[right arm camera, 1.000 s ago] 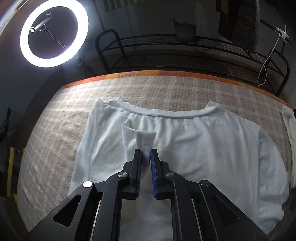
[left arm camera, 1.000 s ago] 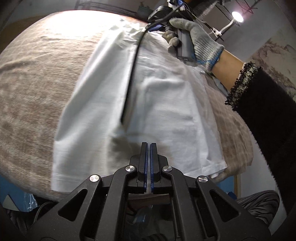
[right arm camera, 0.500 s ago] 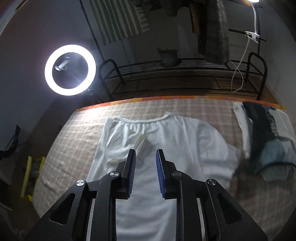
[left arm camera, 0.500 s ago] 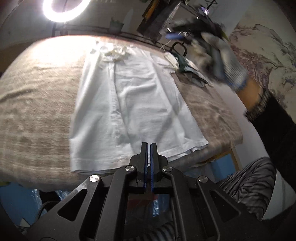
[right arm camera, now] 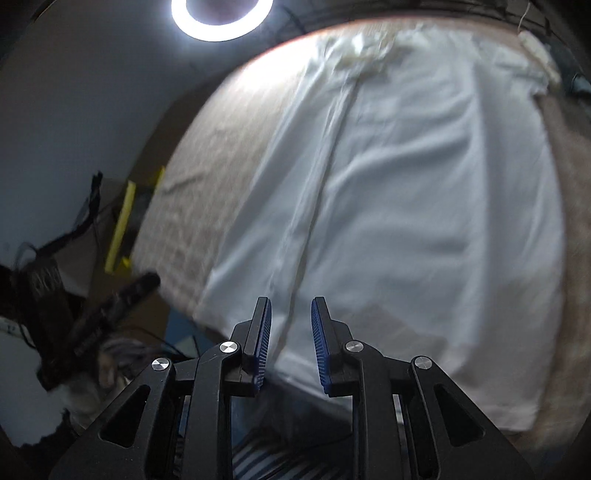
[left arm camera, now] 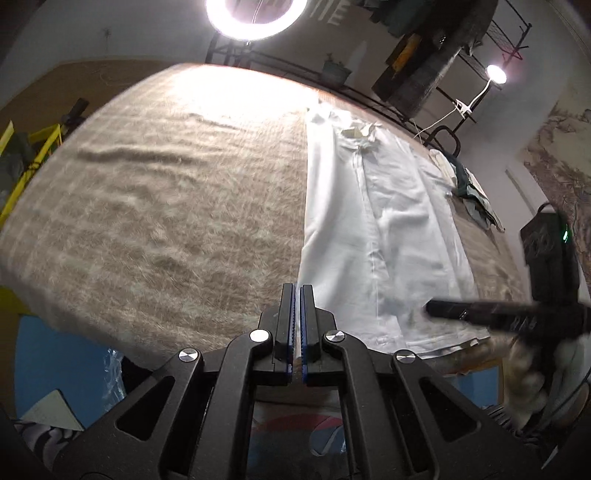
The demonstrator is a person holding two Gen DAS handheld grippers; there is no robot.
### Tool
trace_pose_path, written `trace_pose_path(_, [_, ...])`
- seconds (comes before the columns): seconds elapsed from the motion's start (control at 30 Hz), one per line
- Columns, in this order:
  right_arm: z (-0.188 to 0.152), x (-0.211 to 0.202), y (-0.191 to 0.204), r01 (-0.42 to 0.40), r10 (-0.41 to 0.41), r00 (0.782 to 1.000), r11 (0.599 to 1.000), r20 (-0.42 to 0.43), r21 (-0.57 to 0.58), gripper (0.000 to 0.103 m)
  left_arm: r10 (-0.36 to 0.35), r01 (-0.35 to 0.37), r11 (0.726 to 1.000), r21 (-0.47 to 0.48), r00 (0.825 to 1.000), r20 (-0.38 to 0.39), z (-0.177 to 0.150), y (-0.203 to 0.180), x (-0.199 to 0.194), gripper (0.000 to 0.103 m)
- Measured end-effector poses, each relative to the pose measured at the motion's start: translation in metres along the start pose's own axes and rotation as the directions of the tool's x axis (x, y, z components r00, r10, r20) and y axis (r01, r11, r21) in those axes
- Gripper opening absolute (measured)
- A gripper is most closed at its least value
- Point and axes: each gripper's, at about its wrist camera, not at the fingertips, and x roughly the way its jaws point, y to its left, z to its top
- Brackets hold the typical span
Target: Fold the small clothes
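Left wrist view:
- Left gripper [left arm camera: 297,325], black w/ blue pads: jaws pressed together, nothing between them. Sits over the near edge of the fuzzy beige checked blanket [left arm camera: 166,206], just left of the garment's near-left corner, not touching cloth.
- White cotton shirt [left arm camera: 373,236]: lies flat lengthwise on the blanket's right part, collar end far, hem end near. Left side already folded in, leaving a straight long edge and a seam line down the body.
- Right gripper [left arm camera: 443,308]: blurred dark shape at the right, tips over the hem's near-right area. Gloved hand behind it, blurred.
- Small pile of dark/teal clothes [left arm camera: 476,199]: far right of the blanket, apart from the shirt.
- Ring light [left arm camera: 255,14] above; metal rack behind.

Right wrist view:
- Right gripper [right arm camera: 291,343]: jaws narrowly apart, having just opened; nothing between them. Hangs above the hem end, near the folded-in strip.
- Shirt [right arm camera: 424,206]: fills the frame, right sleeve still spread out at far right.
- Left gripper [right arm camera: 147,280]: blurred, lower left, off the cloth.

Step in hand (judged): side fold on the left done; both grippers empty, repositioning at the hem end.
Next (judged): needs a pinch on the unfolded right side or on the hem corners. Left jaws must open first; right jaws look wide enough for thin cloth. Grab one layer stack cleanly, else the first fold gets dragged out.
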Motion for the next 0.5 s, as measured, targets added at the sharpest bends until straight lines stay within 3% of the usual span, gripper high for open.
trace_pose_path(0.13, [-0.01, 0.023, 0.01, -0.001, -0.001, 0.999, 0.999, -0.054, -0.034, 0.021, 0.019, -0.019, 1.0, 0.022, 1.0, 0.011, -0.002, -0.004, 0.001, 0.0])
trace_pose_path(0.27, [-0.014, 0.025, 0.018, 0.006, -0.009, 0.999, 0.998, -0.046, -0.062, 0.021, 0.026, -0.026, 0.999, 0.029, 1.0, 0.014, -0.002, -0.008, 0.004, 0.0])
trace_pose_path(0.3, [-0.014, 0.026, 0.019, -0.005, 0.002, 0.999, 0.998, -0.044, -0.059, 0.017, 0.029, -0.03, 0.999, 0.031, 0.999, 0.014, -0.002, -0.009, 0.005, 0.0])
trace_pose_path(0.33, [-0.015, 0.026, 0.017, -0.009, 0.007, 0.999, 0.998, -0.041, -0.055, 0.002, 0.037, -0.037, 0.999, 0.037, 0.999, 0.015, -0.002, -0.011, 0.006, 0.0])
trace_pose_path(0.5, [-0.022, 0.006, 0.015, -0.04, 0.04, 0.999, 0.999, 0.012, -0.032, 0.002, 0.055, -0.056, 0.996, 0.063, 0.998, 0.018, -0.004, -0.016, 0.01, 0.0])
